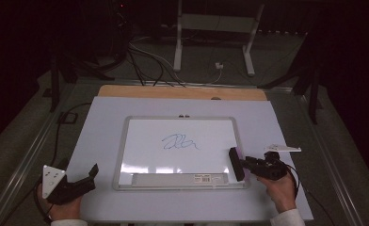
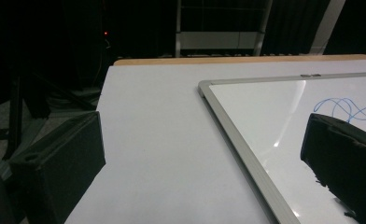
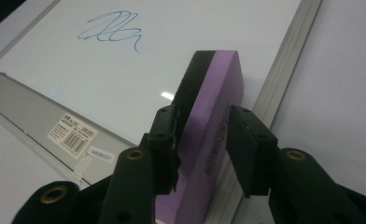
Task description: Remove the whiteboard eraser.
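The right gripper (image 3: 202,140) clamps the eraser (image 3: 214,116), whose long axis points up-left toward the blue scribble (image 3: 110,29) on the whiteboard (image 3: 55,60).

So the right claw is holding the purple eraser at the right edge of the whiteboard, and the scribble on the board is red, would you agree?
Not quite: the scribble is blue, not red, as the high view and the right gripper view both show. The rest stands: the right claw is shut on the purple eraser at the right edge of the whiteboard.
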